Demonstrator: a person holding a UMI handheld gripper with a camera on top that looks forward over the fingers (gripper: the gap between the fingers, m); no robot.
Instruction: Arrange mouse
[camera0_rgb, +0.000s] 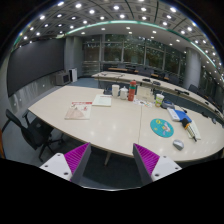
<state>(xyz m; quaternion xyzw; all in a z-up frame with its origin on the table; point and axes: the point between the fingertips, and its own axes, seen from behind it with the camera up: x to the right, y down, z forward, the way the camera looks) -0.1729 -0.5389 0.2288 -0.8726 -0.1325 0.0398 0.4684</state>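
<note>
A small grey mouse (178, 144) lies near the front right edge of a large pale table (115, 122). Just beyond it to the left lies a round blue mouse mat (162, 127). My gripper (112, 150) is open and empty, with wide space between the two purple pads (74, 158). It hovers well back from the table's near edge, over the dark floor. The mouse is far ahead of the right finger and off to its right.
A pink booklet (78, 110) and a white sheet (102, 100) lie on the table's left half. Cups (128, 93) and small items (186, 120) stand at the back and right. A dark chair (26, 130) stands at the left. More tables stand by the windows.
</note>
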